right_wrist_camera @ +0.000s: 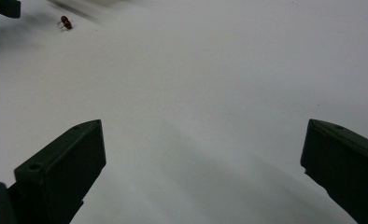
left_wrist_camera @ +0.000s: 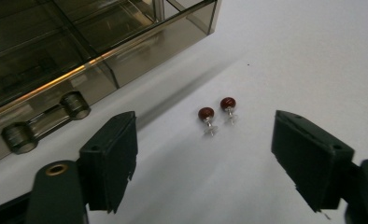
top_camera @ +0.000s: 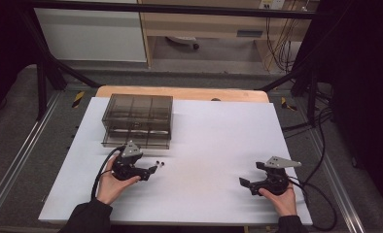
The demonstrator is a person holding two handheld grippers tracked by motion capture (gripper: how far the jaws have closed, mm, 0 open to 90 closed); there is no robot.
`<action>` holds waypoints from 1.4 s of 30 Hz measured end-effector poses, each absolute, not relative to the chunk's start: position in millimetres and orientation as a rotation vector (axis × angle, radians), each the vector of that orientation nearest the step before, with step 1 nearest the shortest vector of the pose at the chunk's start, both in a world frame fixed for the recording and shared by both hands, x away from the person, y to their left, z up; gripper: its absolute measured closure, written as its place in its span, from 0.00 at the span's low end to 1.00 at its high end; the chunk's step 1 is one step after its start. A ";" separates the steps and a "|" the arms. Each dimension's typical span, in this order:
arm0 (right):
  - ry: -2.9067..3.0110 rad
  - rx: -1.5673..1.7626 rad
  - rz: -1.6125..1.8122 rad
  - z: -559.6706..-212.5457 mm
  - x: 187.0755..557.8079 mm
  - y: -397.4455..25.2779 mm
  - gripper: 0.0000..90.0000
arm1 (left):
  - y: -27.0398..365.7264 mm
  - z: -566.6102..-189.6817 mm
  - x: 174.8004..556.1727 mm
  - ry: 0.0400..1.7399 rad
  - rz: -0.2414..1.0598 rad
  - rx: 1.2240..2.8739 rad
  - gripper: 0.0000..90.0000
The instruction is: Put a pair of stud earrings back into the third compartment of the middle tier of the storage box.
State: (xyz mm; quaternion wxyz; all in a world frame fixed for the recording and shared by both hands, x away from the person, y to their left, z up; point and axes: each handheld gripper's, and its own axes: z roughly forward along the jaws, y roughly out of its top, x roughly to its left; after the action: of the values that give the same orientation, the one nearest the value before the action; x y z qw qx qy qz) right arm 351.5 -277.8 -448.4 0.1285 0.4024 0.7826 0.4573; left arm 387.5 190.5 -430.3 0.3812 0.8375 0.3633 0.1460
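Two small dark red stud earrings (left_wrist_camera: 206, 115) (left_wrist_camera: 228, 103) lie side by side on the white table sheet (top_camera: 204, 145), just right of the smoky drawer box (top_camera: 137, 120). In the high view the earrings (top_camera: 159, 163) sit a short way past my left gripper (top_camera: 153, 170). That gripper is open, its jaws spread wide on either side of the earrings and short of them, holding nothing. My right gripper (top_camera: 243, 182) rests near the front right of the sheet, open and empty, pointing left. One earring (right_wrist_camera: 66, 22) shows far off in the right gripper view.
The translucent drawer box (left_wrist_camera: 79, 51) has a pull handle (left_wrist_camera: 44, 122) on its lower drawer front, close to my left jaw. A wooden table edge (top_camera: 180, 92) runs behind the sheet. Black frame bars and cables (top_camera: 316, 126) stand at the right and back.
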 end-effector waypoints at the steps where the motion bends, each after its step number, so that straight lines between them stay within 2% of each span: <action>1: 2.276 1.170 1.330 -448.4 351.5 -277.8 0.01 | 190.5 -430.3 387.5 0.927 0.372 2.137 0.27; 16: 2.275 1.166 1.327 -448.2 351.6 -278.3 0.01 | 176.6 -442.6 399.5 0.953 0.369 2.145 0.59; 22: 2.278 1.167 1.327 -448.5 351.7 -278.0 0.01 | 175.0 -445.7 401.7 0.966 0.377 2.148 0.68; 42: 2.277 1.168 1.323 -448.2 351.4 -278.5 0.01 | 169.9 -450.9 402.1 0.961 0.360 2.163 0.88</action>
State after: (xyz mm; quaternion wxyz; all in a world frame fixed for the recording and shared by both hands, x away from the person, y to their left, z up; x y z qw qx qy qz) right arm 351.4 -278.5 -448.2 0.1299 0.4019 0.7837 0.4554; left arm 402.1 169.9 -450.9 0.3651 0.8411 0.3736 0.1399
